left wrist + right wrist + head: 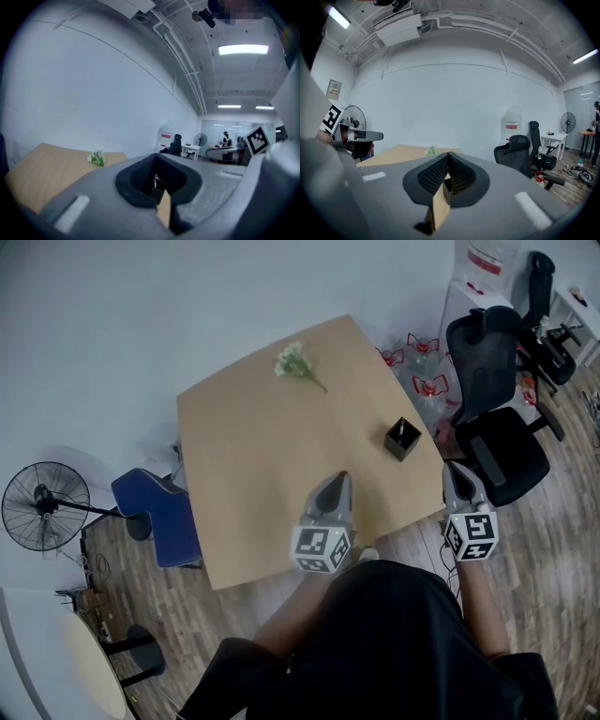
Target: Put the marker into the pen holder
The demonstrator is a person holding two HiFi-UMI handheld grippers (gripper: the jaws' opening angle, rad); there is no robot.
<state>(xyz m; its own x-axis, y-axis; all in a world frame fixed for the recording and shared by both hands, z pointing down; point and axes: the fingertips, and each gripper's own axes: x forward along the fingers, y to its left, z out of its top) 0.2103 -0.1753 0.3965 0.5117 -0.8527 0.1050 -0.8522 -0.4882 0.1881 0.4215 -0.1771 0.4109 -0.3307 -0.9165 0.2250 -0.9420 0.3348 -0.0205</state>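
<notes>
Both my grippers are empty, with their jaws closed together. The left gripper [339,478] is at lower centre and the right gripper [456,469] at lower right, by the near edge of the worktop [253,456]. The pen holder [401,439] stands right of centre, above and between them, nearer the right gripper. I take the slim pale stick inside it for the marker [401,432], roughly upright. If so, the task looks done. I see no other marker.
</notes>
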